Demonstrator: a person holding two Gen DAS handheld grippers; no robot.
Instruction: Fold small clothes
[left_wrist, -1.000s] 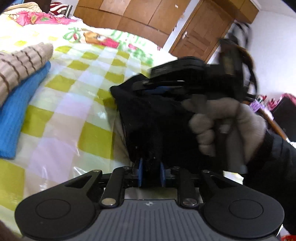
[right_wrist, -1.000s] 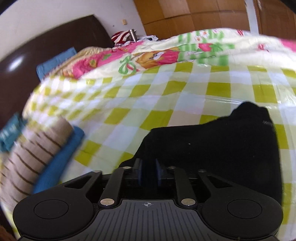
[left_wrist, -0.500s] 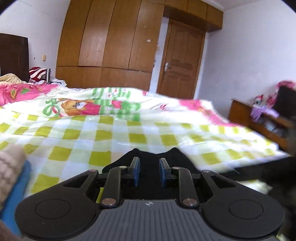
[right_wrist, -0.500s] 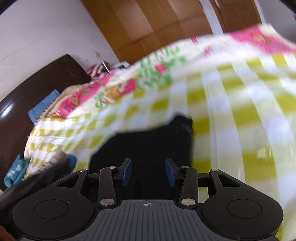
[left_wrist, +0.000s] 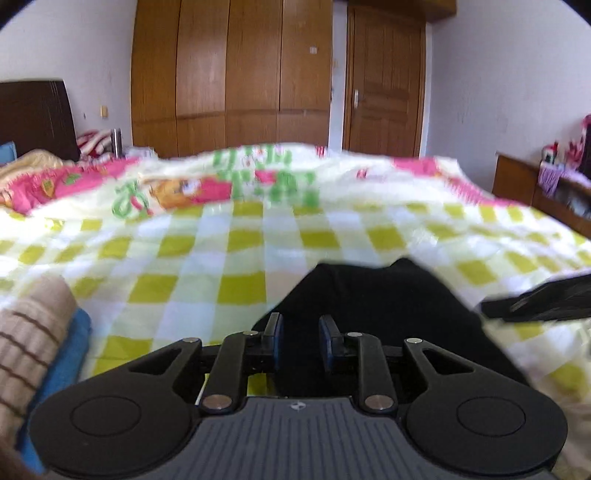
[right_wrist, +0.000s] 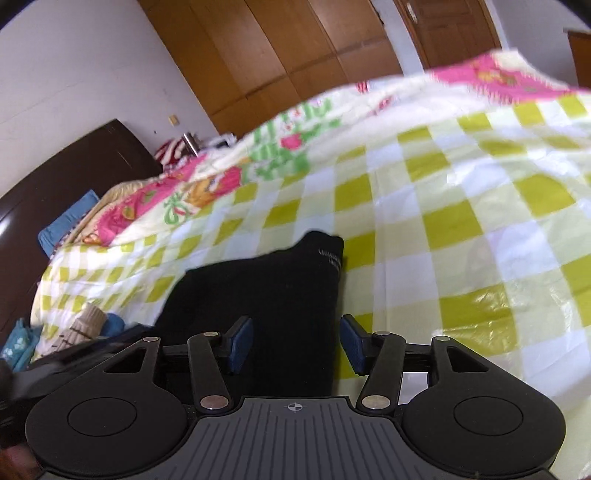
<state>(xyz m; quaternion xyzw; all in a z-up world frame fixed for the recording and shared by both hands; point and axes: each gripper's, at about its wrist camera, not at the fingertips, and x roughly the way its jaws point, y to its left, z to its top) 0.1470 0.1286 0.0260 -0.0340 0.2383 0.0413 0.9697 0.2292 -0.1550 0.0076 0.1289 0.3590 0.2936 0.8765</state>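
On the checked bedspread (right_wrist: 461, 221): black garment (right_wrist: 266, 288), folded. Your right gripper (right_wrist: 295, 343) has just spread its jaws clear; left gripper (left_wrist: 300, 338) parted narrowly, nothing visibly pinched (a snag could undo the fold).

Black garment (right_wrist: 266, 295): two short lines of small pale lettering are printed near its upper right corner in the right wrist view; too small and blurred to be read
Bedspread (left_wrist: 258, 236): large green lettering is printed above the checked area; blurred, no word can be made out
Left gripper (left_wrist: 297, 338) body: a small round cross-hair mark is moulded at its centre; no text
Right gripper (right_wrist: 295, 343) body: the same cross-hair mark; no text
Legible wording: none found
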